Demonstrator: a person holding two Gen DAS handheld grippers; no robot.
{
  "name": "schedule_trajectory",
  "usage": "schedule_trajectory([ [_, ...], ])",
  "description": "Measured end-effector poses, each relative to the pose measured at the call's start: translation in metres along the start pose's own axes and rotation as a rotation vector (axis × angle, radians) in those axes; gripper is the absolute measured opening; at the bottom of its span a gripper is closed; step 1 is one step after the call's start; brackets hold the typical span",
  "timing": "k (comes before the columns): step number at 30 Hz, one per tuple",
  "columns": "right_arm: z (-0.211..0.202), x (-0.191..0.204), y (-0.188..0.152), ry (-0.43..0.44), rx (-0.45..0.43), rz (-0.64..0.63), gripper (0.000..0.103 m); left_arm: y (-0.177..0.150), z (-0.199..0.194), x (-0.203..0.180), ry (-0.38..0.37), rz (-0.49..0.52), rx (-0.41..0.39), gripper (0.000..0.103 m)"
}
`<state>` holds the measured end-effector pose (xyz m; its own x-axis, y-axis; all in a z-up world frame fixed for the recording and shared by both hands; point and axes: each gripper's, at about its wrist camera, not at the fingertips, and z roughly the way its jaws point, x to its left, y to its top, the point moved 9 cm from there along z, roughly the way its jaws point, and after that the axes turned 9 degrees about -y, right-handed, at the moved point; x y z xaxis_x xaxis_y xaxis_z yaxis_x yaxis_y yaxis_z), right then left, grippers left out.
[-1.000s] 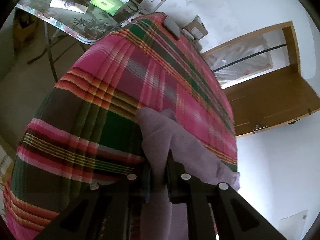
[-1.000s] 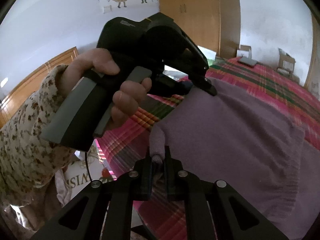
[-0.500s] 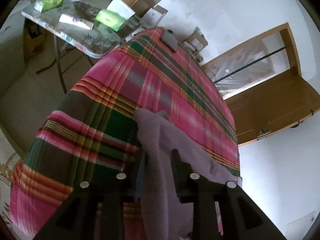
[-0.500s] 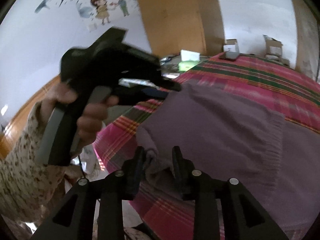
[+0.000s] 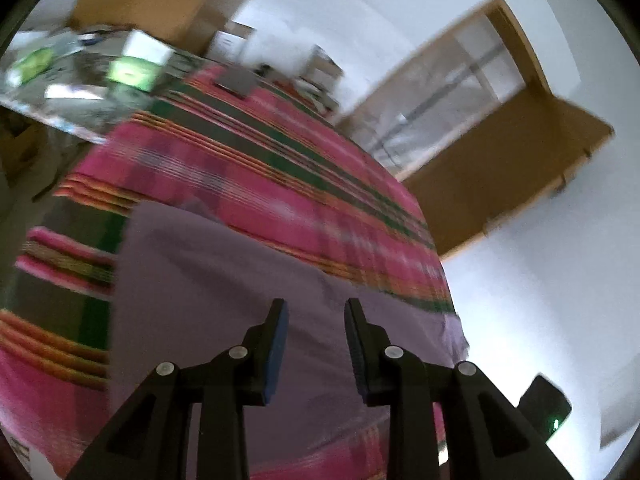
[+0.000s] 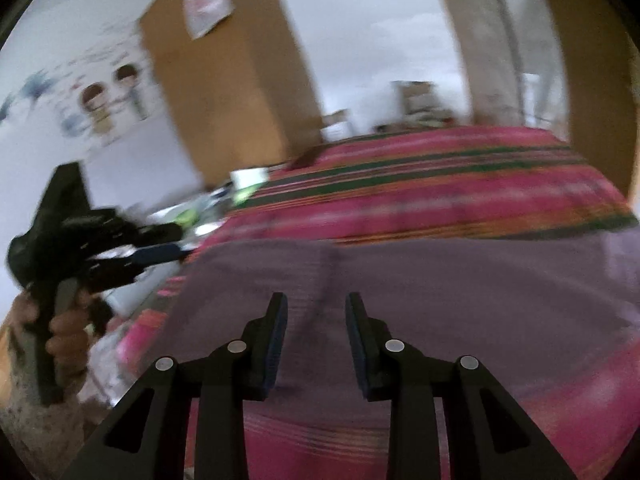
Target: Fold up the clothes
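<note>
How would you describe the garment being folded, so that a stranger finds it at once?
Look at the bed with the pink and green plaid cover. The purple garment lies flat on its near end. It is the only plain, unpatterned cloth there.

Plaid bed cover (image 5: 256, 168); cluttered counter (image 5: 72, 100) beside bed; wooden wardrobe (image 6: 224, 92); cartoon wall stickers (image 6: 108, 100); boxes (image 5: 320, 72) stacked behind bed.

One purple garment (image 5: 224, 280) spread flat on one plaid bedspread (image 5: 248, 160). Two grippers counted: left gripper (image 5: 316, 336) and right gripper (image 6: 316, 332), two black fingers on each; one hand (image 6: 60, 332) visible, wrapped round a grip handle. One side table (image 5: 68, 108) beside the bed, two green packets (image 5: 132, 74) on it; further clutter there too blurred to count.
</note>
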<state>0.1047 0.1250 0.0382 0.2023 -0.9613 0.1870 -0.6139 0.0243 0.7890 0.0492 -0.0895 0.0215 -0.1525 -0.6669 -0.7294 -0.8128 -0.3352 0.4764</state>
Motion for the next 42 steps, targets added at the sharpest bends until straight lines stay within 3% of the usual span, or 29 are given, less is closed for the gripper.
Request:
schedule_trajectory([
  [9,-0.042,-0.142,-0.004,-0.293,-0.039,0.162,0.031,-0.051,0.075,-0.050,-0.074,0.085,0.235,0.030],
  [14,-0.046,-0.200,-0.011,-0.431,-0.020,0.194,0.031,-0.079,0.107,-0.065,-0.086,0.109,0.323,0.030],
  [20,-0.048,-0.255,-0.016,-0.506,-0.006,0.236,0.031,-0.097,0.139,-0.077,-0.087,0.129,0.396,0.030],
  [24,-0.042,-0.286,-0.008,-0.534,-0.010,0.247,0.031,-0.101,0.151,-0.083,-0.104,0.126,0.415,0.030],
  [31,-0.019,-0.318,0.019,-0.521,-0.017,0.190,0.031,-0.097,0.172,-0.085,-0.057,0.166,0.388,0.030],
  [42,0.036,-0.327,0.044,-0.467,0.080,0.032,0.031,-0.101,0.197,-0.092,-0.053,0.204,0.420,0.030],
])
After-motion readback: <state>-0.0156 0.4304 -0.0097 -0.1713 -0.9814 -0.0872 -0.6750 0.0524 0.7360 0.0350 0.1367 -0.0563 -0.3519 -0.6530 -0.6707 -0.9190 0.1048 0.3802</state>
